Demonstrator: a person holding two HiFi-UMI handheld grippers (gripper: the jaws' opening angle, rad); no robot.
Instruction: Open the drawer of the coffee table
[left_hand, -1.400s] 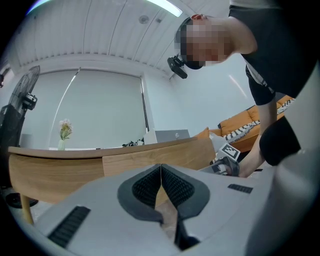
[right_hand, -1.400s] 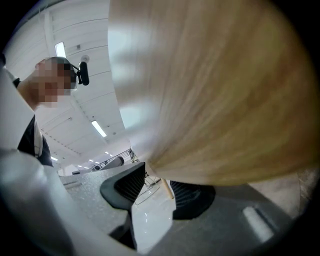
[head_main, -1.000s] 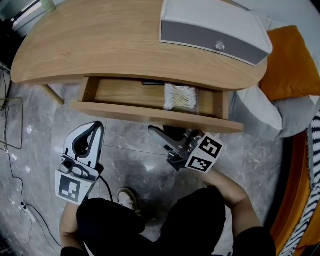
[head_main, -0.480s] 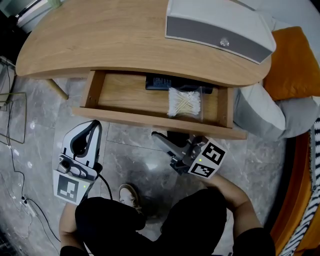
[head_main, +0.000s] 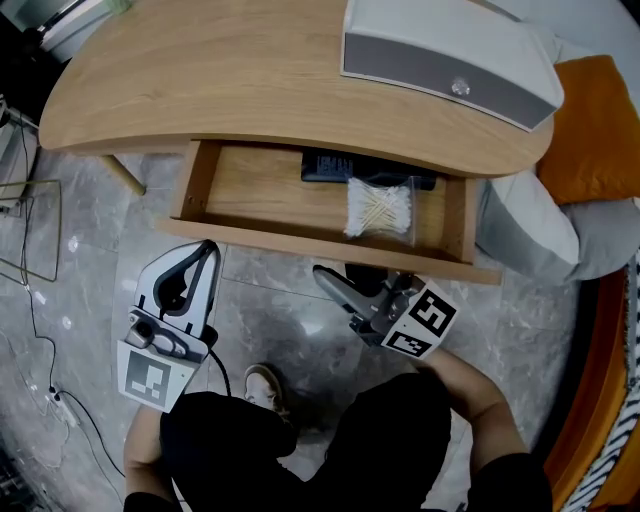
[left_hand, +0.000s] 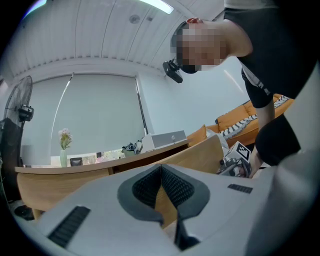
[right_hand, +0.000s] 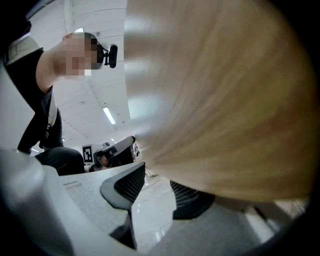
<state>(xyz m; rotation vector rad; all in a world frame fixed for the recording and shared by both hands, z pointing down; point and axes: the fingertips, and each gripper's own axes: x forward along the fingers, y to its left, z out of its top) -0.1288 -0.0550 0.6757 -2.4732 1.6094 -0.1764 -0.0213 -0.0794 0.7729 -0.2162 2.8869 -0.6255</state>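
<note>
Drawer (head_main: 300, 238) pulled out, two things inside.
Swab bag (head_main: 379, 210) near its right edge, dark item (head_main: 335, 166) behind; left gripper (head_main: 206, 249) jaws together, right gripper (head_main: 326, 278) jaws apart.

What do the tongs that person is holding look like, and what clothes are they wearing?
The left tongs and right tongs are chunky white-and-grey shells. Each carries a white cube with black square markers. Their pads are dark grey and ribbed. A black cable trails from the left one. The person wears black short-sleeved clothes.
</note>
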